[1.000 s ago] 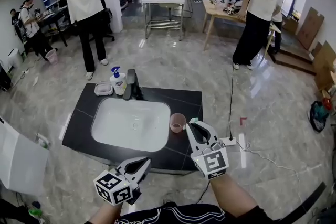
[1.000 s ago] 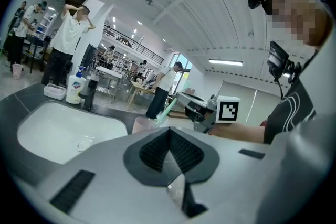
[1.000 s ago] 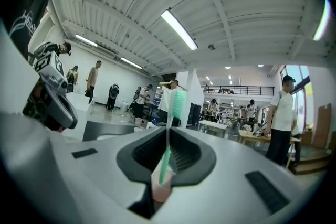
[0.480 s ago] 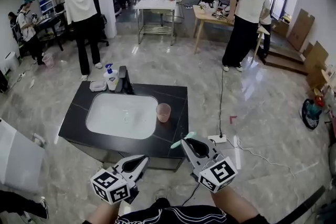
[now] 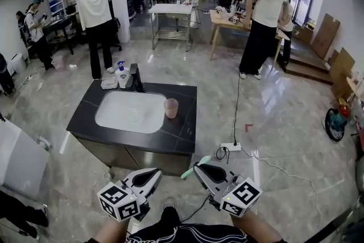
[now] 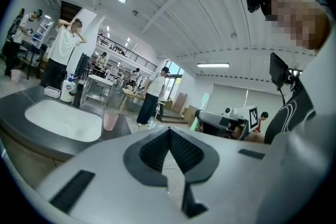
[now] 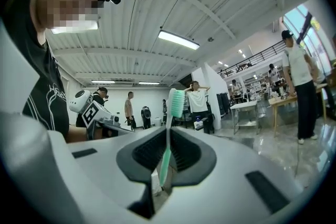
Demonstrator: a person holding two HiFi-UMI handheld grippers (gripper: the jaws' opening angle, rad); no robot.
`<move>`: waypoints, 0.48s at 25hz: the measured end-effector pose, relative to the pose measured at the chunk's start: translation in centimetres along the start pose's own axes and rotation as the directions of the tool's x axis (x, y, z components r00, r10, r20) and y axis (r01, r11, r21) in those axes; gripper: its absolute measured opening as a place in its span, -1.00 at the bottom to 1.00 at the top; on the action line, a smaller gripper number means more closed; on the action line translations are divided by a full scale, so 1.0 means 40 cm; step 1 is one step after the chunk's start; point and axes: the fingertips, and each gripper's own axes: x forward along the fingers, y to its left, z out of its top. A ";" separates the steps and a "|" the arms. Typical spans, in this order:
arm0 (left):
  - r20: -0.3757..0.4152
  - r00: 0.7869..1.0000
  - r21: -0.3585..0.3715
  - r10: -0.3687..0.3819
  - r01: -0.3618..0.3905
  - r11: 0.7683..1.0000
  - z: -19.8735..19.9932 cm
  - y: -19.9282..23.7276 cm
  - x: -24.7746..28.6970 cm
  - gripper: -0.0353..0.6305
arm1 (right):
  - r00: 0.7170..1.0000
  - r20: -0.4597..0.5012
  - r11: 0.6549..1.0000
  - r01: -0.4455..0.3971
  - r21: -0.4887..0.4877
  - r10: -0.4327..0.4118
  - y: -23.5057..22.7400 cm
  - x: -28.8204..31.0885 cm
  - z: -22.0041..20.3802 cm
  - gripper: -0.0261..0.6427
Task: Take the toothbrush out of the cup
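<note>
- The right claw [image 5: 198, 166] pinches a toothbrush [image 7: 169, 131] by its thin mint-green plastic handle between ribbed black pads; the bristled head sticks out past the tips
- The left claw [image 6: 169, 131] has its ribbed pads pressed together at the tips, with nothing between them
- Both claws have smooth pale-grey shells and carry a cube of square black-and-white markers at the back
- The toothbrush is out of the cup [image 5: 171, 108] and well apart from it, held off the near edge of the counter [image 5: 185, 122], above the glossy grey marbled floor [image 5: 284, 122]
- The cup is a pink see-through tumbler, upright on the dark stone-like counter, just right of the white rounded basin [image 5: 108, 116]
- Behind the basin stand a black tap [image 5: 135, 78] and a white spray bottle [image 5: 120, 74] with a blue top
</note>
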 end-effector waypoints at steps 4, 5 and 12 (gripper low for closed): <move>0.003 1.000 0.010 -0.006 0.006 1.000 -0.030 -0.080 -0.025 -0.88 | 1.000 -0.021 1.000 -0.009 0.007 0.009 0.047 -0.074 -0.037 -0.83; 0.003 1.000 0.011 -0.008 0.008 1.000 -0.037 -0.098 -0.030 -0.88 | 1.000 -0.024 1.000 -0.009 0.009 0.009 0.057 -0.090 -0.044 -0.83; -0.010 1.000 0.014 -0.029 0.029 0.999 -0.088 -0.197 -0.056 -0.88 | 0.999 -0.036 0.999 -0.013 0.029 0.014 0.115 -0.163 -0.081 -0.83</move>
